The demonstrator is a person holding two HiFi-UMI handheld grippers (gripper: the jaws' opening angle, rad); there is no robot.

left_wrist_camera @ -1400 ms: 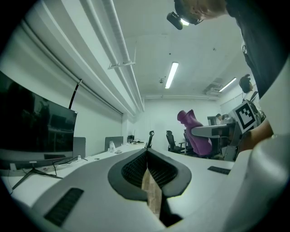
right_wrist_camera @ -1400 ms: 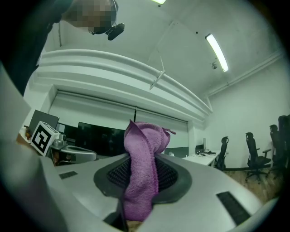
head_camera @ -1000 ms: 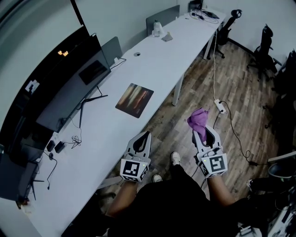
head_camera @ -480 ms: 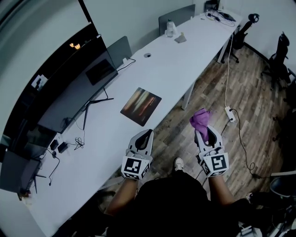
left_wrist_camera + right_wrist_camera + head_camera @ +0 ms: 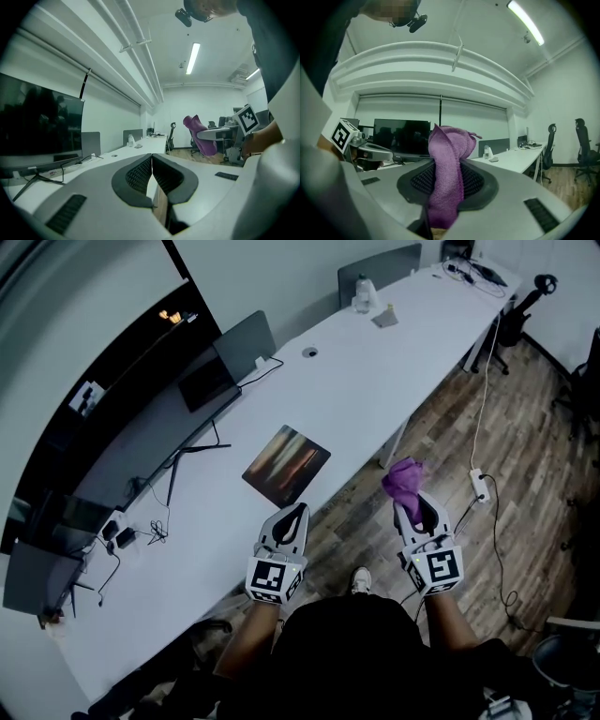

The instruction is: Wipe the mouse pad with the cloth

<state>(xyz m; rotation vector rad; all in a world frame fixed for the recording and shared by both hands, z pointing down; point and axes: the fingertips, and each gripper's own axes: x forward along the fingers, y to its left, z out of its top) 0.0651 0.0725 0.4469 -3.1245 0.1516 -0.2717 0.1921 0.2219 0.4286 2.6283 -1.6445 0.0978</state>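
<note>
An office with a wood floor holds a long white desk (image 5: 366, 381); the mouse pad (image 5: 286, 464) lies flat on it near the front edge; the right gripper (image 5: 413, 507) hangs off the desk, well to the right of the pad, jaws clamped on the purple cloth (image 5: 404, 479), which bunches above them; the left gripper (image 5: 296, 514), near the pad's near edge, has its jaws pressed together on nothing; the cloth looks soft, light and limp, so holding a bunched fold suits wiping; the pad, likely thin, may slide unless pinned at a corner.

The cloth (image 5: 405, 479) is purple, the mouse pad (image 5: 287, 464) streaky brown.
</note>
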